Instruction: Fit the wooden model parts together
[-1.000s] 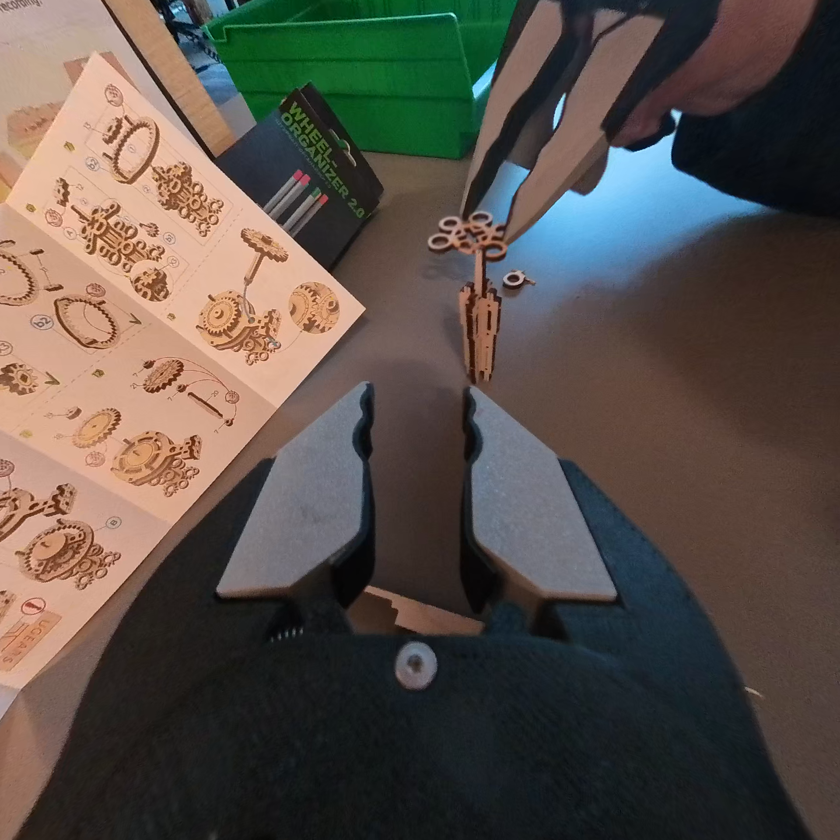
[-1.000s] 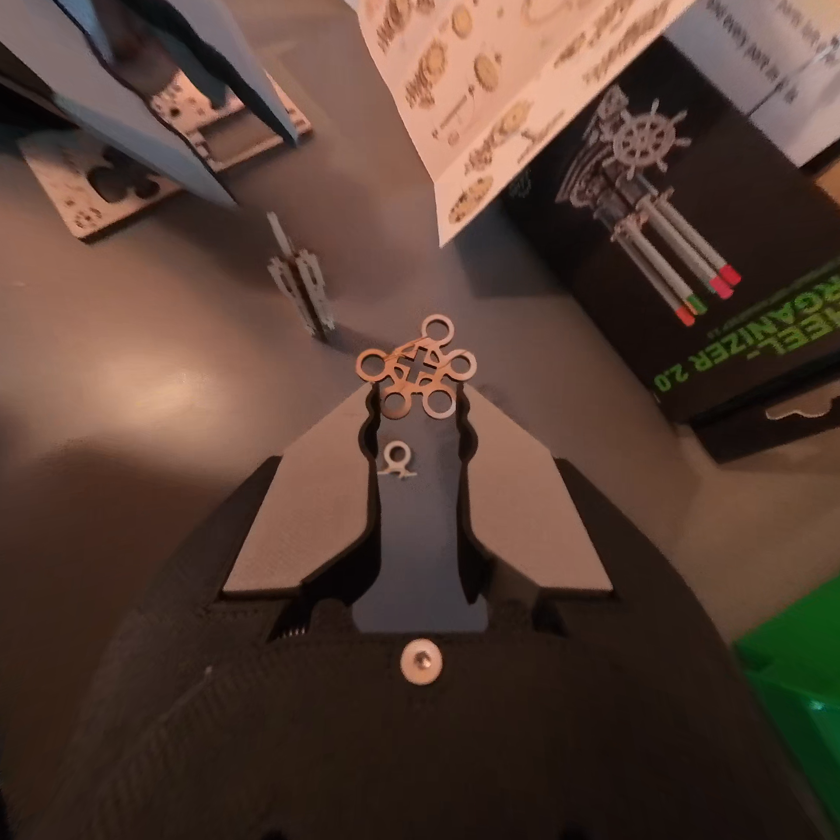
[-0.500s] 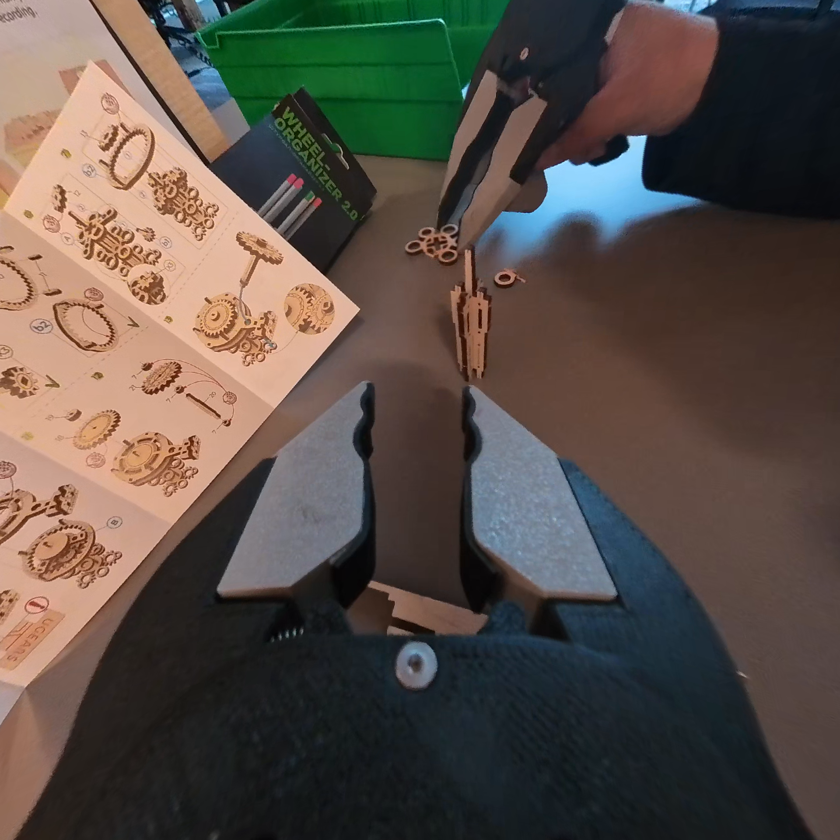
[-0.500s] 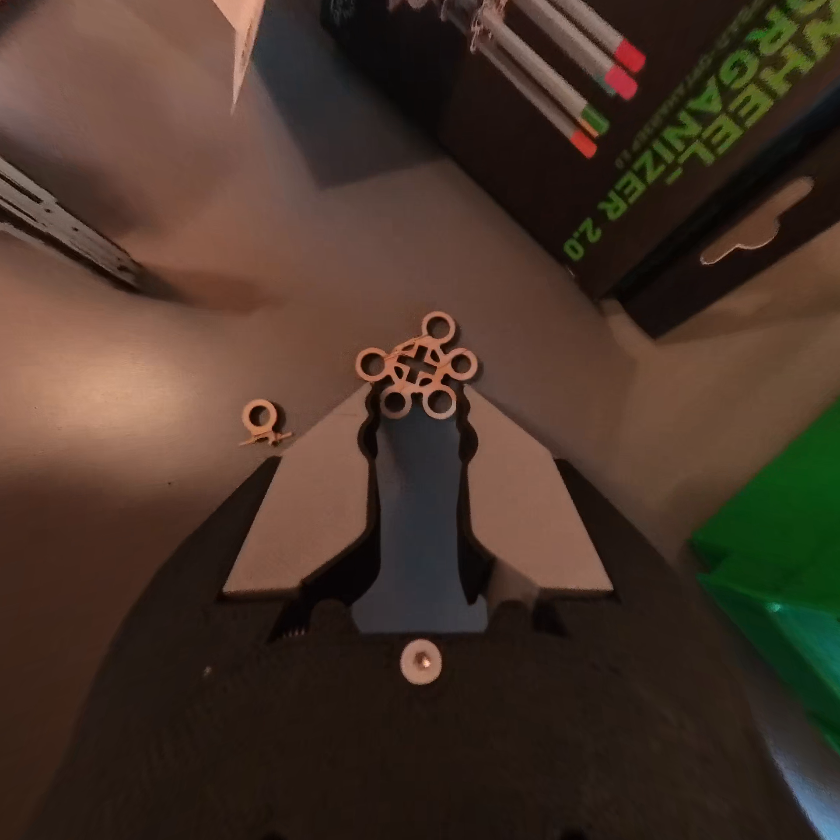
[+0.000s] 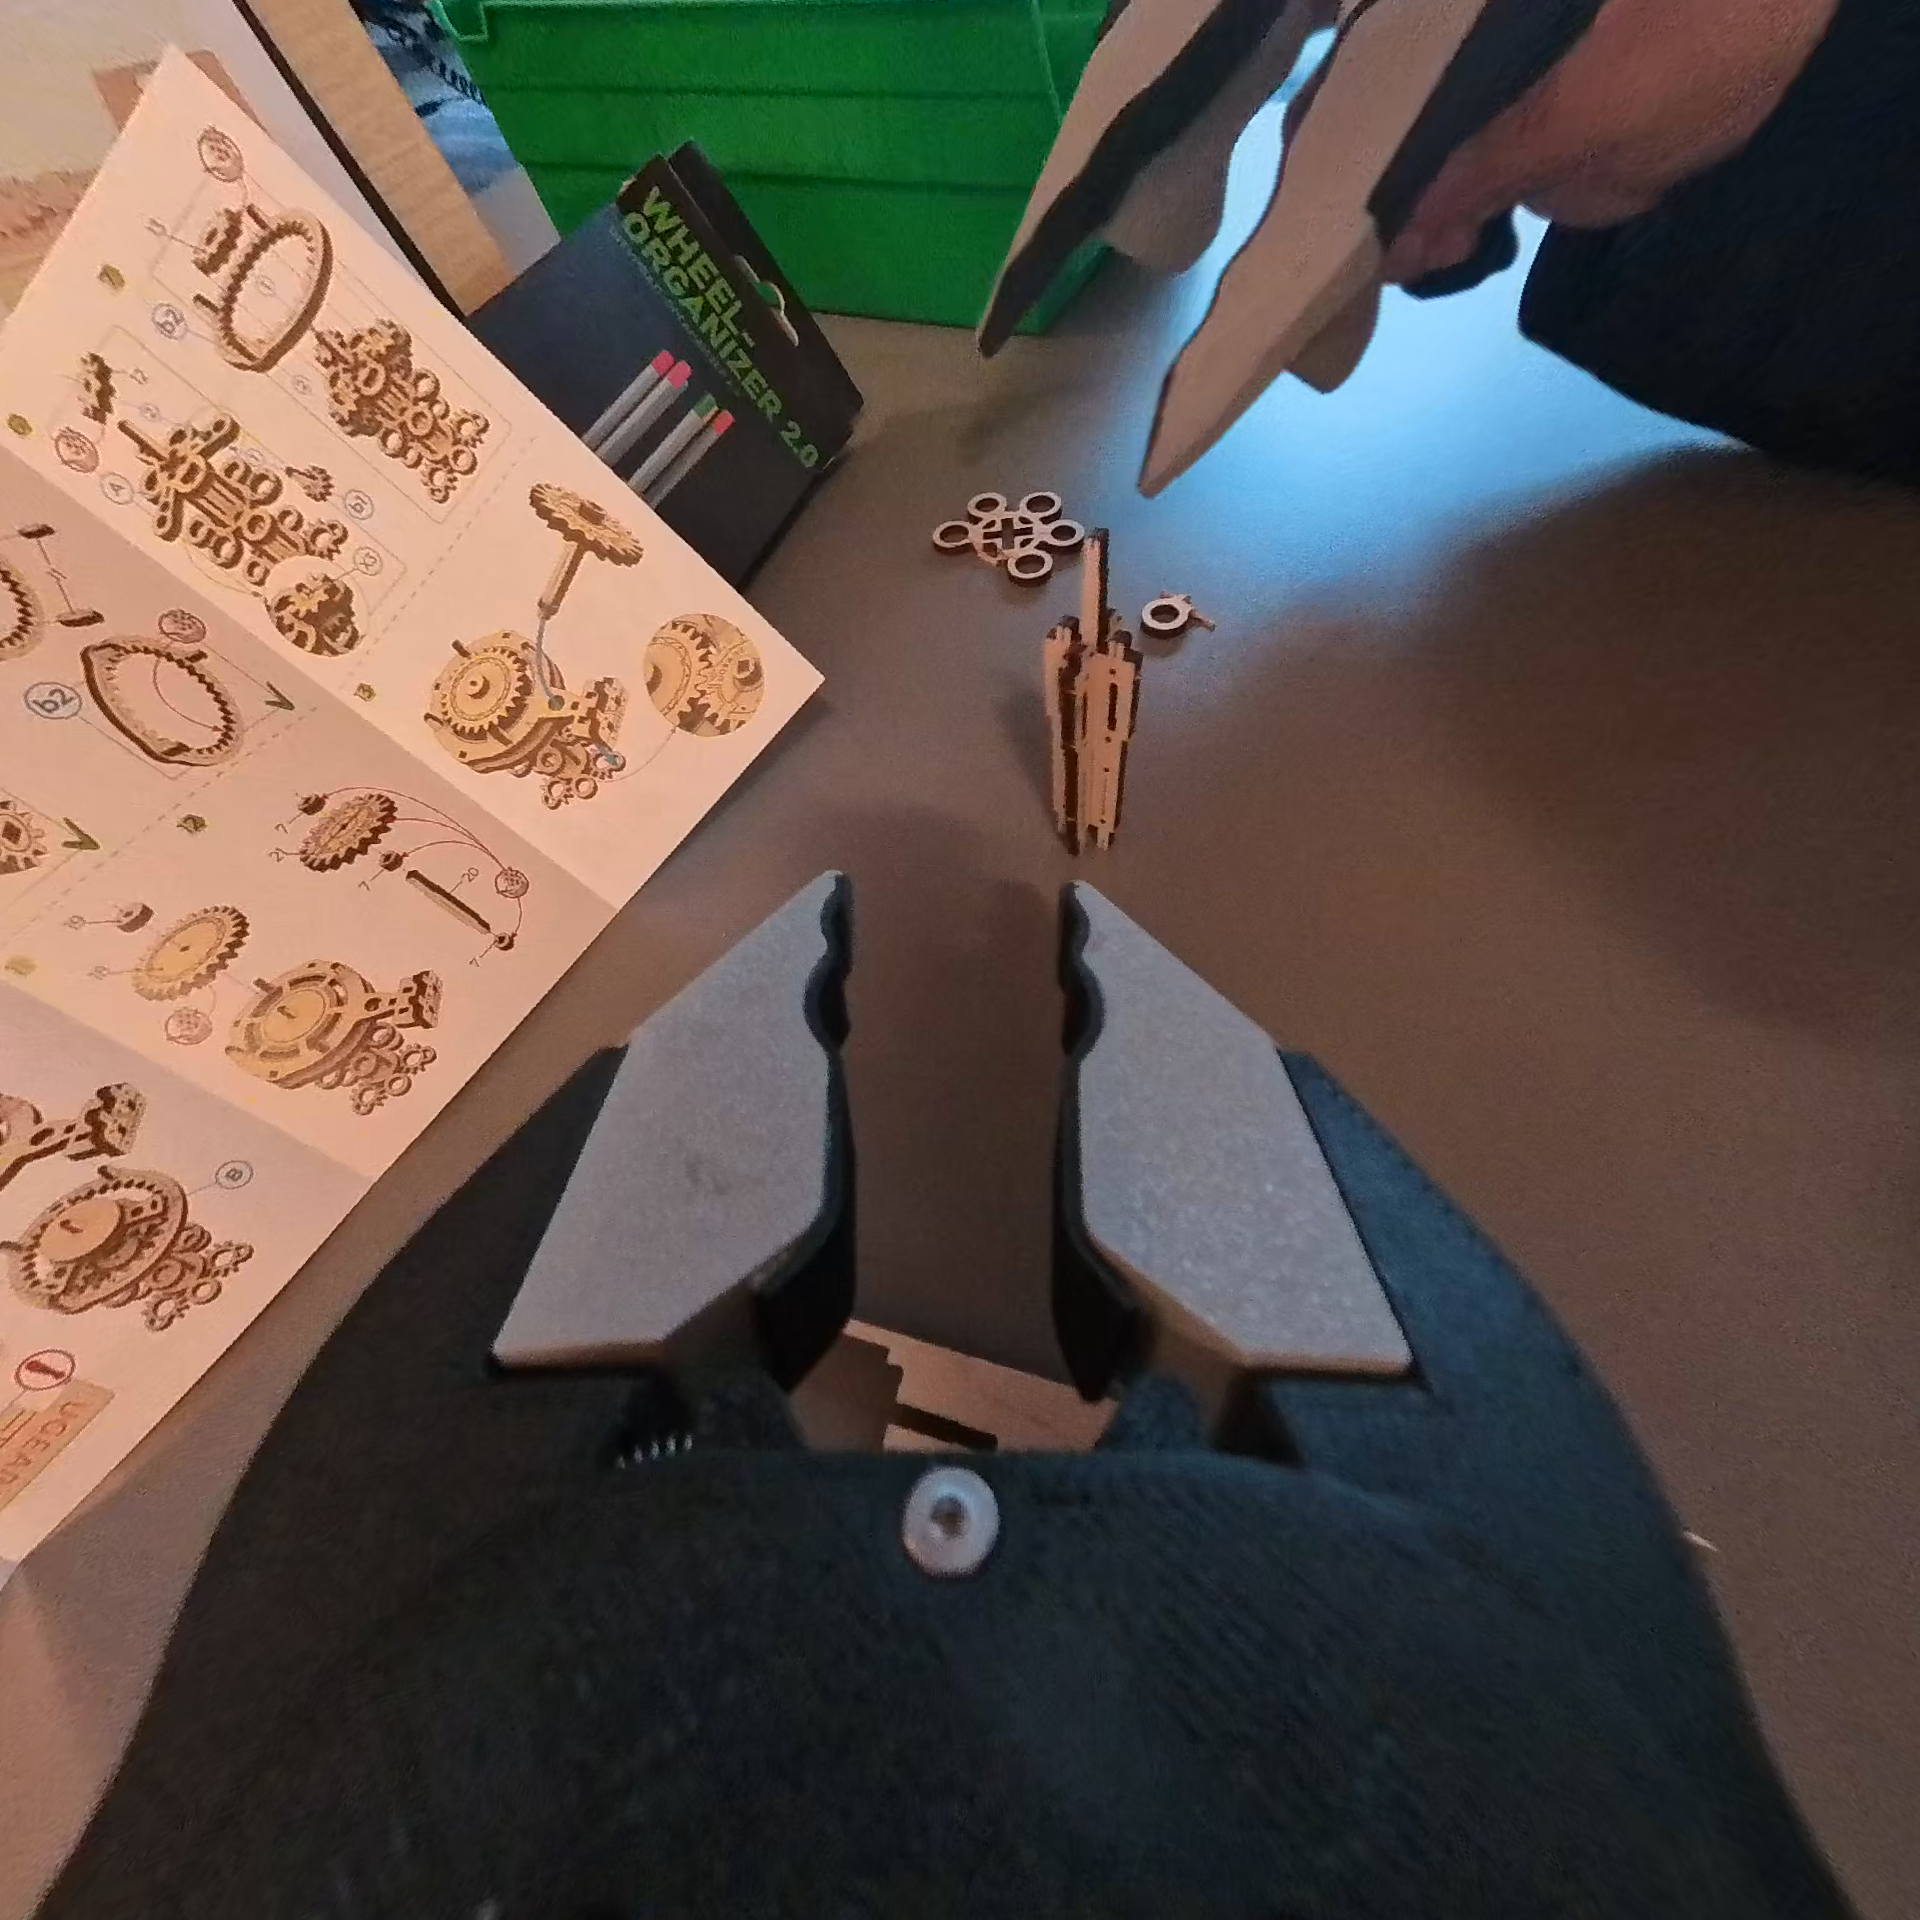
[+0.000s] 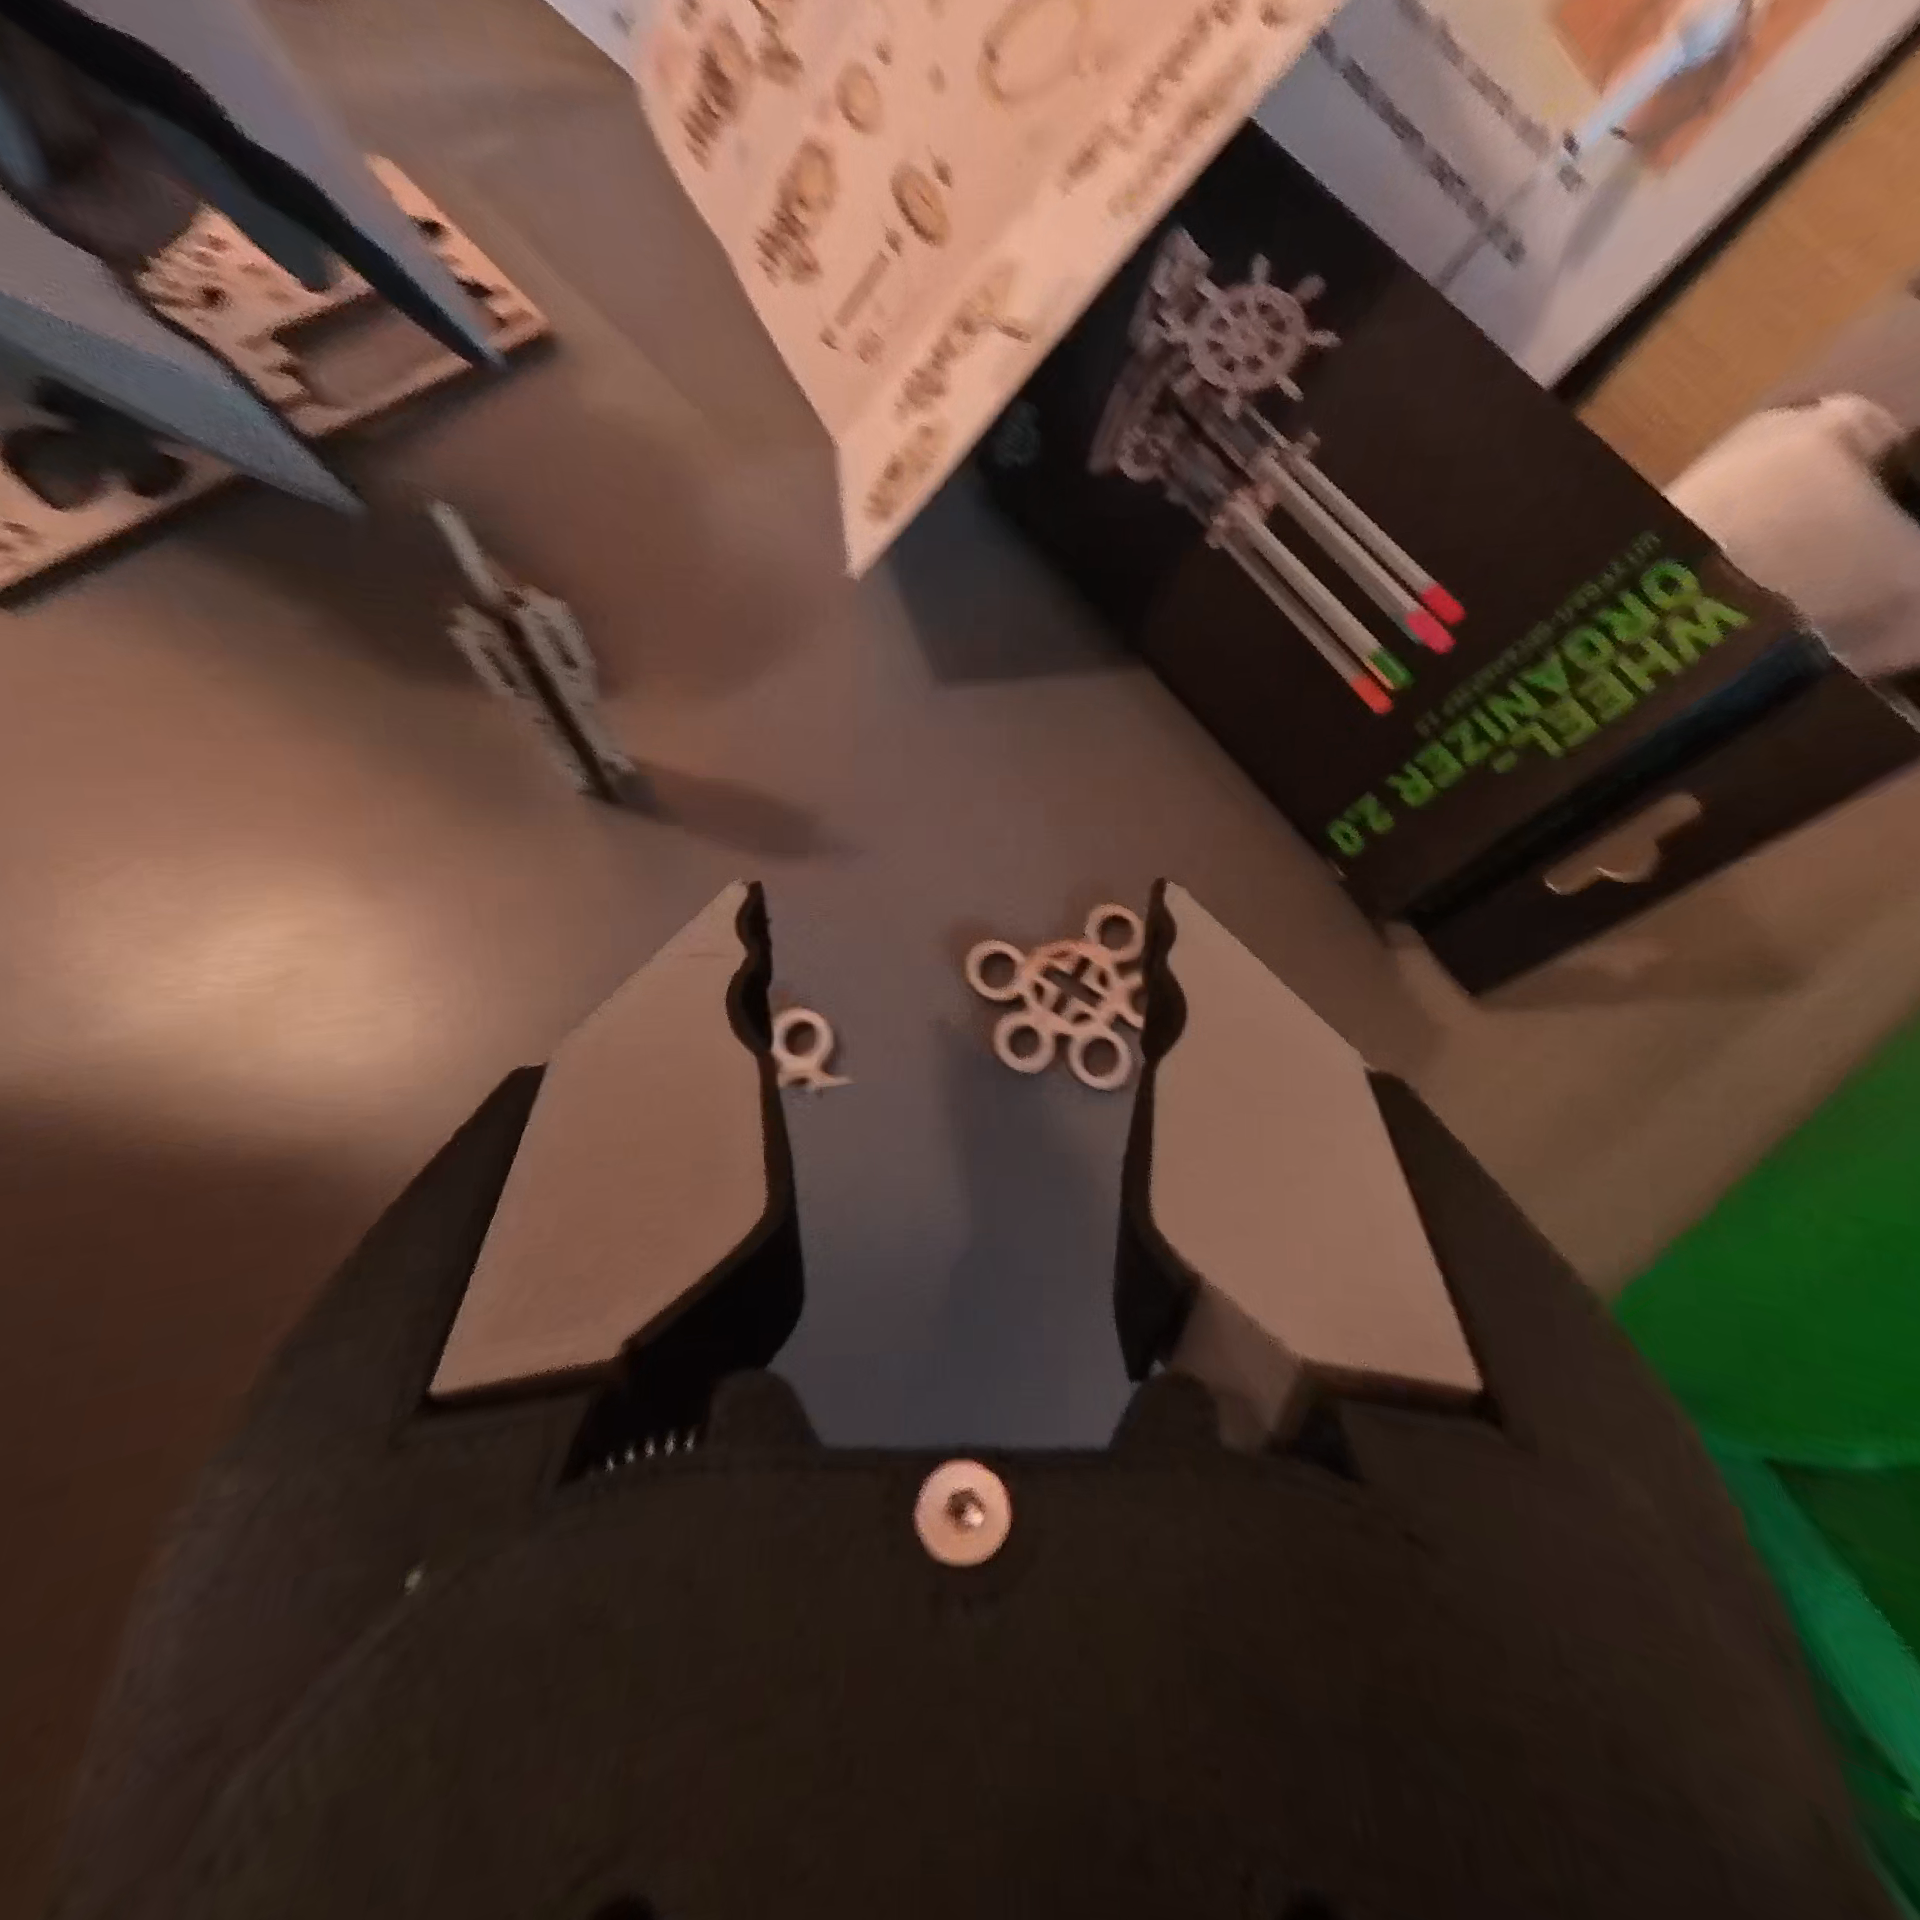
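A wooden axle piece (image 5: 1086,717) stands upright on the grey table; it also shows in the right wrist view (image 6: 540,665). A flat wooden part of joined rings (image 5: 1006,538) lies on the table behind it, and shows in the right wrist view (image 6: 1060,997) between the fingers. A small single wooden ring (image 5: 1174,615) lies to the right of the axle, and shows in the right wrist view (image 6: 802,1047). My left gripper (image 5: 954,925) is open and empty, just short of the axle. My right gripper (image 6: 954,920) is open and empty above the ring parts; it also shows in the left wrist view (image 5: 1070,416).
An instruction sheet (image 5: 312,727) lies at the left. A black kit box (image 5: 686,384) stands behind it, a green bin (image 5: 790,135) farther back. A wooden parts sheet (image 6: 312,322) lies under the left gripper. A dark sleeve (image 5: 1745,312) is at the right.
My right gripper has opened and let go of the ring part, which now lies flat on the table. The gripper has lifted away. My left gripper has hardly moved.
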### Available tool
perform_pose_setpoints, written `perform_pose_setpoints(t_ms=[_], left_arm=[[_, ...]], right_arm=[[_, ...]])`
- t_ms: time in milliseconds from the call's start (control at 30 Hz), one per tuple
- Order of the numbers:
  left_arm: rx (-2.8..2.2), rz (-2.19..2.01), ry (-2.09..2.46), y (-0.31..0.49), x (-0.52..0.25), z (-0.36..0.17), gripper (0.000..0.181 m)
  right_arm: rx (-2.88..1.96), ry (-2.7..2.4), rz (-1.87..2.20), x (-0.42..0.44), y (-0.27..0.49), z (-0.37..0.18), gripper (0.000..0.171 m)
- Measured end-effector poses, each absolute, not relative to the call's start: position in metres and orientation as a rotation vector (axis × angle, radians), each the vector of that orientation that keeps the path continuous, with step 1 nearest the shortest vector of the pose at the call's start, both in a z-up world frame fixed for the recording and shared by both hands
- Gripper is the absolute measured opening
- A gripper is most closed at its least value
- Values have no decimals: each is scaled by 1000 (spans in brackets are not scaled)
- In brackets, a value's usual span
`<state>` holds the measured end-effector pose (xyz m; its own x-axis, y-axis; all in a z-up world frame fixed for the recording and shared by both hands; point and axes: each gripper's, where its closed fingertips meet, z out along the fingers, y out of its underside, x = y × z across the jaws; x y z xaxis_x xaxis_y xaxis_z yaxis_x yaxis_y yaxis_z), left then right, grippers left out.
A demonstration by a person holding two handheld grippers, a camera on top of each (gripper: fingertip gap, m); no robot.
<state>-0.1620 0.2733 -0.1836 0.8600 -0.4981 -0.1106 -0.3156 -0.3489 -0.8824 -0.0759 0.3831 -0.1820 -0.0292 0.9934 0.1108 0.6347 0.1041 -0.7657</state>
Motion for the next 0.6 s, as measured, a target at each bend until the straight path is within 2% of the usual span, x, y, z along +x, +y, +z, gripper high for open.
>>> perform_pose_setpoints(t_ms=[133, 600], left_arm=[[-1966, -207, 608, 273, -161, -185, 37], [-1958, -207, 616, 273, -158, -183, 37]], right_arm=[[-1554, -1837, 822, -89, 349, -187, 70], [-1538, -1973, 959, -112, 305, -212, 64]])
